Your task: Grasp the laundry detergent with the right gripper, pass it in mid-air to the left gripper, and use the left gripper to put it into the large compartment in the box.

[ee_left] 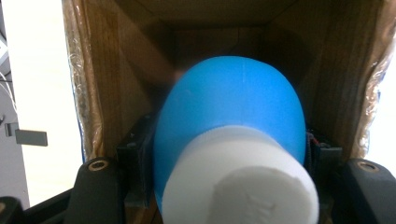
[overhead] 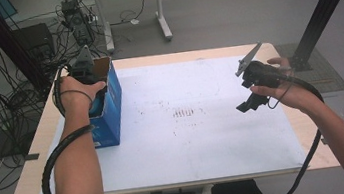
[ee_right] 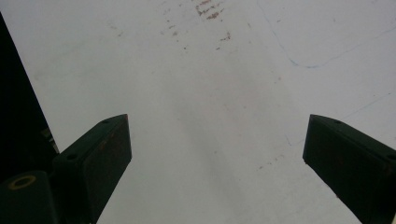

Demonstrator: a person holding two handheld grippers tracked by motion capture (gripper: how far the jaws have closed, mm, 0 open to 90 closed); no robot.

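**Blue bottle held inside open carton, left side of table**

Item 1. Blue bottle (ee_left: 233, 116): rounded blue body with a white ribbed cap (ee_left: 243, 182) facing the camera in the left gripper view. It sits between the left gripper's black jaws, which press on its two sides at about 9 and 3 o'clock of the body. Its far end points into the brown interior of the carton.

Item 2. Carton (overhead: 110, 105): blue outside, plain brown cardboard inside, top open. It stands on the white sheet at about 9 o'clock of the table in the high view, close to the left edge.

Item 3. Left gripper (overhead: 85, 70): held at the mouth of the carton, at its 12 o'clock end, jaws pinching the blue bottle. The grey three-cornered plate stands up above it; the cable loops down along the forearm.

Item 4. Right gripper (overhead: 251, 100): held above the sheet at about 3 o'clock of the table, well apart from the carton. Jaws spread wide, nothing between them; the right gripper view looks down between them onto bare sheet.

Item 5. White sheet (overhead: 200, 138): covers most of the table (overhead: 31, 188); faint brown specks near its centre and thin blue pen lines.
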